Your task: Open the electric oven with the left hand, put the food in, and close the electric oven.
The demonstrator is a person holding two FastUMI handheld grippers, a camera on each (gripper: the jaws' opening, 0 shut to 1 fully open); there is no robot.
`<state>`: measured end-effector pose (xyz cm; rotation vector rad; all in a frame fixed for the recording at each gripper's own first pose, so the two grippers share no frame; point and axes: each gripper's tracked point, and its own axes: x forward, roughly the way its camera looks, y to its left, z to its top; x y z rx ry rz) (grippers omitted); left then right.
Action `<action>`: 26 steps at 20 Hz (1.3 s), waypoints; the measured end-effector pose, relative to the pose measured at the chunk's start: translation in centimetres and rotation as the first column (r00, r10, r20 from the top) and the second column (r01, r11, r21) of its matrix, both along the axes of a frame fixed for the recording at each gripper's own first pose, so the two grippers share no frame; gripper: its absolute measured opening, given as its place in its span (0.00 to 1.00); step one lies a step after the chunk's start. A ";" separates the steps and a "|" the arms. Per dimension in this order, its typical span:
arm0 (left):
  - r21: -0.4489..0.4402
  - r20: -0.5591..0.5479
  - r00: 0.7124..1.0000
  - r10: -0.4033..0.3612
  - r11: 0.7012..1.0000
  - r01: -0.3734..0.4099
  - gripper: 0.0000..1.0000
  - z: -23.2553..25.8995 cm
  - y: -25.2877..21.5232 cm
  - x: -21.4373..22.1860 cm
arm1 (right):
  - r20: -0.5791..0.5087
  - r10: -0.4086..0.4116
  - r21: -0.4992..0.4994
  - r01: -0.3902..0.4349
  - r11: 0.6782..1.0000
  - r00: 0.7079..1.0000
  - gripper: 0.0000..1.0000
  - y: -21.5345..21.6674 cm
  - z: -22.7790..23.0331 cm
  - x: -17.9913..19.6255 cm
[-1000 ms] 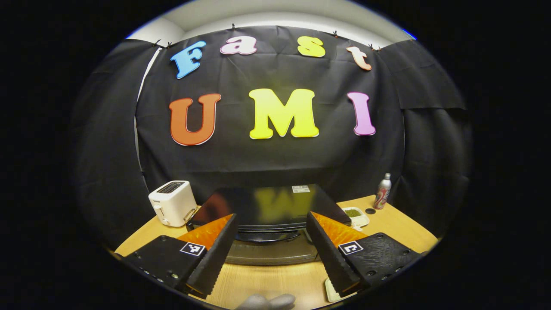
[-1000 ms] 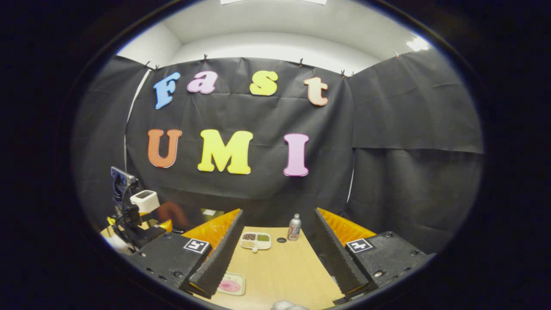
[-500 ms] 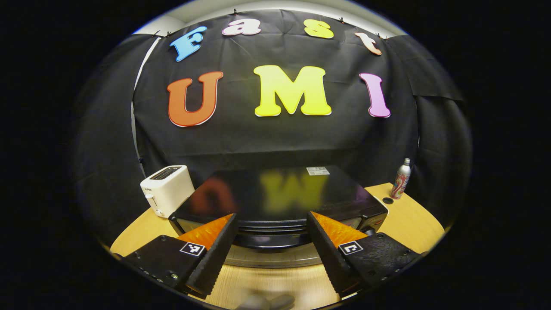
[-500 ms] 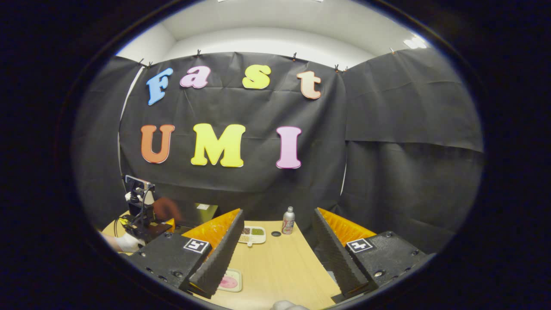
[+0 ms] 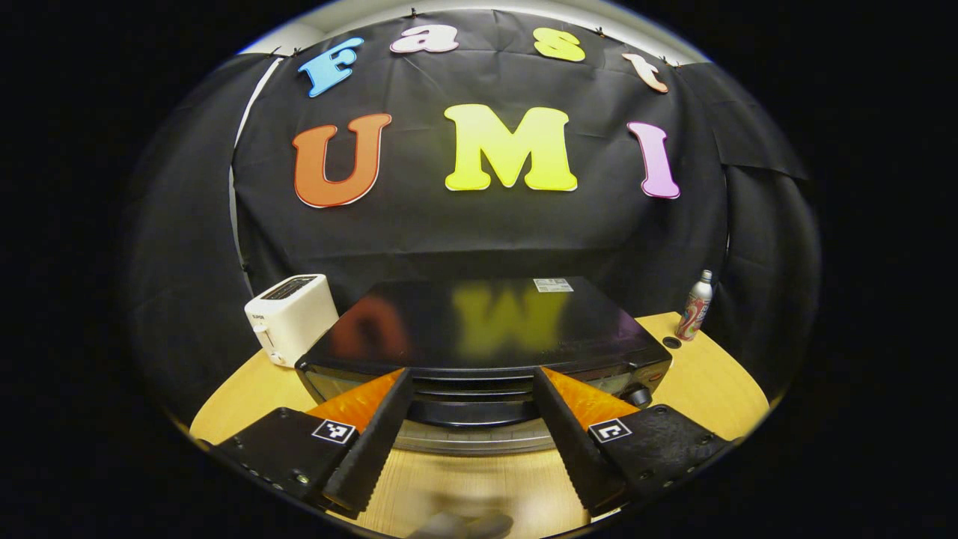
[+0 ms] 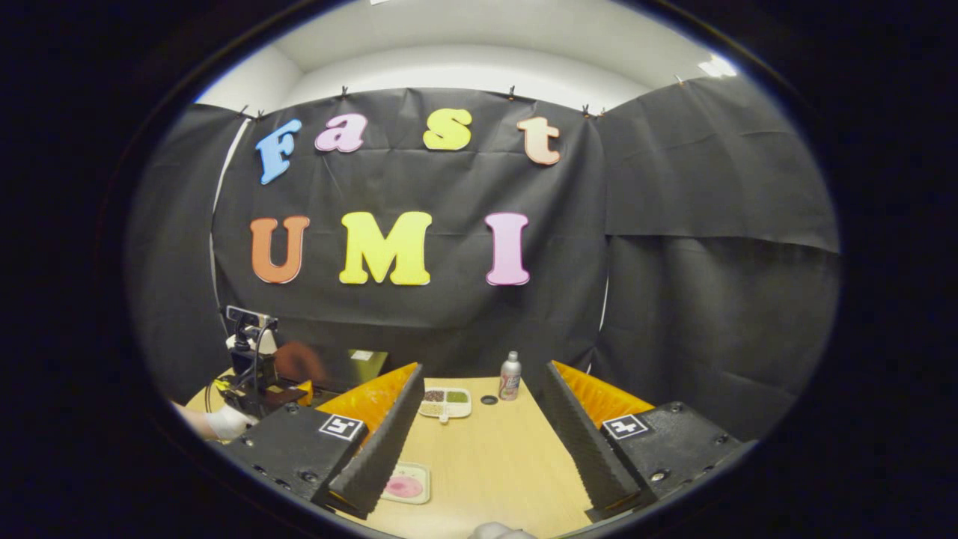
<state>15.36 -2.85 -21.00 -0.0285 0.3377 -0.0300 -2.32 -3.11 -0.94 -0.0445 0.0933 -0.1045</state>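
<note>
A black electric oven [image 5: 486, 329] with a glossy top stands on the wooden table, right in front of my left gripper [image 5: 471, 373]. That gripper is open, and its fingers flank the upper front edge of the oven, door handle [image 5: 468, 413] between them. The door looks closed. My right gripper [image 6: 483, 370] is open over the table with nothing between its fingers. A small plate of pink food [image 6: 405, 484] lies beside its left finger. Farther off sits a divided tray of food [image 6: 445, 401]. The right gripper view shows the left gripper [image 6: 251, 370] and a gloved hand [image 6: 224, 423] at the far left.
A white toaster [image 5: 292, 318] stands left of the oven. A drink can [image 5: 694, 305] and a small dark cap [image 5: 671, 342] sit at the table's back right. The oven has a knob [image 5: 638, 395] at its front right. Black cloth walls close the booth.
My left gripper has moved in toward the oven, which now looms larger and hides the divided tray. The right gripper has barely shifted. Both stay open.
</note>
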 end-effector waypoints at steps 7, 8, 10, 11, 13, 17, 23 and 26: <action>-0.002 -0.017 1.000 -0.005 1.000 0.005 0.97 -1.0 -0.1 -3.9 | -0.012 0.025 0.015 -0.025 1.000 1.000 0.98 1.0 -0.7 -0.3; -0.005 -0.028 1.000 -0.007 1.000 0.007 0.97 -1.4 -0.1 -4.6 | -0.014 0.028 0.015 -0.028 1.000 1.000 0.98 1.1 -0.8 -0.4; -0.010 -0.043 0.999 -0.011 1.000 0.011 0.97 -1.9 -0.2 -5.9 | -0.016 0.031 0.012 -0.031 0.999 0.999 0.98 1.3 -1.0 -0.6; -0.010 -0.051 0.999 -0.014 1.000 0.013 0.97 -2.3 -0.1 -6.5 | -0.020 0.035 0.011 -0.035 0.999 0.999 0.98 1.4 -1.1 -0.7; -0.012 -0.072 0.997 -0.019 1.000 0.018 0.97 -3.2 -0.3 -7.8 | -0.026 0.042 0.010 -0.041 0.999 0.999 0.98 1.7 -1.3 -1.0; -0.011 -0.124 0.992 -0.027 1.000 0.026 0.97 -5.6 -0.5 -10.5 | -0.032 0.046 0.008 -0.046 0.999 0.998 0.98 2.4 -1.6 -1.3; -0.017 -0.169 0.985 -0.031 0.999 0.029 0.95 -7.5 -1.0 -12.0 | -0.035 0.056 -0.006 -0.056 0.998 0.998 0.98 3.5 -1.8 -1.0; -0.020 -0.181 0.983 -0.036 0.999 0.033 0.95 -8.2 -1.0 -12.4 | -0.048 0.056 -0.008 -0.057 0.998 0.997 0.98 3.8 -2.3 -1.0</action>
